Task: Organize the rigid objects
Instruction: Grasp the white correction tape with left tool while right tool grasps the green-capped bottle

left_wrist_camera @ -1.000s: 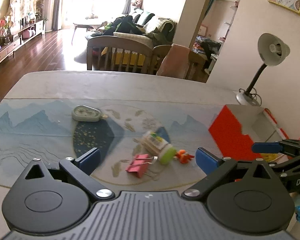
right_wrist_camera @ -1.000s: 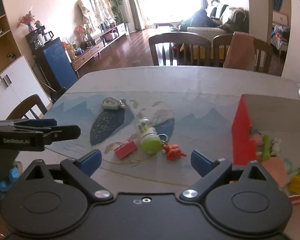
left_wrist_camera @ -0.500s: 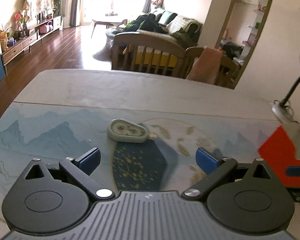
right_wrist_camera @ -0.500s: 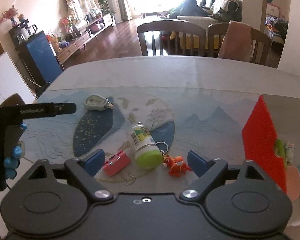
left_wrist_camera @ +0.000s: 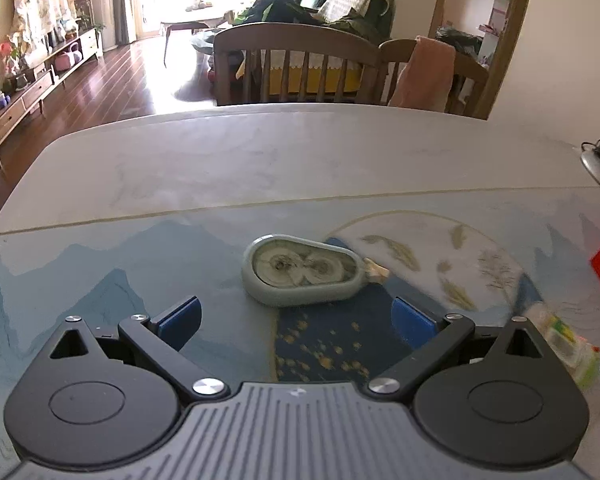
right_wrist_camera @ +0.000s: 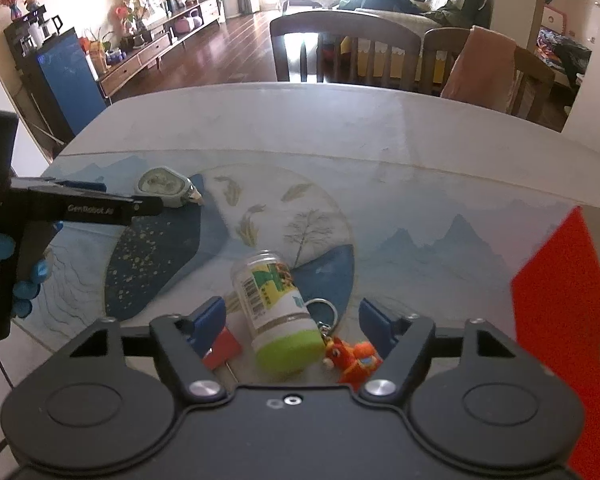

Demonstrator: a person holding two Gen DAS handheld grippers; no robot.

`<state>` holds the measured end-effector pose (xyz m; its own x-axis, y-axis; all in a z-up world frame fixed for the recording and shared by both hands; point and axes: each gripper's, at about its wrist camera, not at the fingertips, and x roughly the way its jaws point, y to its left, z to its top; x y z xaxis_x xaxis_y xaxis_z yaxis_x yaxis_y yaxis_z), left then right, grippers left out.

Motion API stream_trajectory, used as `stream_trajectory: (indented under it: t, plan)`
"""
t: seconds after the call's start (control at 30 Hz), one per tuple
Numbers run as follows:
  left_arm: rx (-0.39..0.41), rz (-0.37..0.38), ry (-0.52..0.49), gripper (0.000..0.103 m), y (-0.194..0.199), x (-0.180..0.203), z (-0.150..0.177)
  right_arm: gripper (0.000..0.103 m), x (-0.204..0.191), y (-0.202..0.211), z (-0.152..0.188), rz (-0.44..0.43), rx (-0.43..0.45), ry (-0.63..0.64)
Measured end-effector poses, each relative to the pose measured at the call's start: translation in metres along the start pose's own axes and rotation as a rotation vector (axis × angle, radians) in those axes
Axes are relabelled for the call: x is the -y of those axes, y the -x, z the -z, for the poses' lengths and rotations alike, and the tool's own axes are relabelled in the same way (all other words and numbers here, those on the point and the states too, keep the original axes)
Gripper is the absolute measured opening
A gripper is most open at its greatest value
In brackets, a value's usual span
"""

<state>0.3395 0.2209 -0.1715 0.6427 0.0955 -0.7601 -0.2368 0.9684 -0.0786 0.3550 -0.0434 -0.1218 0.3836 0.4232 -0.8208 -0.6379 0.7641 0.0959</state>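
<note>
The left gripper (left_wrist_camera: 296, 318) is held wide open, empty, below the tape (left_wrist_camera: 302, 275) at centre frame; the right gripper (right_wrist_camera: 292, 318), likewise open, straddles the bottle (right_wrist_camera: 278, 312).

The left gripper (left_wrist_camera: 296, 316) is held low and level, its jaws spread wide and holding nothing. The right gripper (right_wrist_camera: 292, 316) is tilted downward, its jaws likewise wide apart and unloaded.

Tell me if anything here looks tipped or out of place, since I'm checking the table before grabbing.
The white bottle with the green cap lies on its side on the table mat, not upright. A red binder clip and an orange keychain toy lie loose beside it.
</note>
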Motion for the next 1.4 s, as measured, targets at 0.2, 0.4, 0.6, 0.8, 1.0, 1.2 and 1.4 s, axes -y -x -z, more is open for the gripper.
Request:
stream_trajectory:
  t: [0.2,0.4,0.6,0.8,1.0,1.2,1.4]
  plan:
    - [-0.004,0.005,-0.053,0.102,-0.022,-0.001,-0.003,0.069,-0.008,-0.018,-0.003,-0.003,-0.031,0.031]
    - [0.005,0.014,-0.118,0.102,-0.037,-0.001,-0.003,0.067,-0.013,-0.028,-0.007,-0.006,-0.054,0.061]
    - [0.026,0.049,-0.133,0.102,-0.046,-0.008,-0.003,0.064,-0.016,-0.040,-0.009,-0.009,-0.069,0.077]
    - [0.054,0.063,-0.153,0.102,-0.051,-0.008,-0.003,0.059,-0.016,-0.052,-0.009,-0.004,-0.085,0.068]
    - [0.077,0.057,-0.165,0.101,-0.055,-0.001,-0.002,0.051,-0.014,-0.059,-0.006,-0.007,-0.092,0.041]
    - [0.094,0.054,-0.175,0.091,-0.053,0.003,0.001,0.049,-0.015,-0.059,-0.006,-0.003,-0.089,0.039]
    - [0.097,0.045,-0.164,0.086,-0.052,0.006,0.000,0.048,-0.016,-0.057,-0.004,0.007,-0.079,0.037]
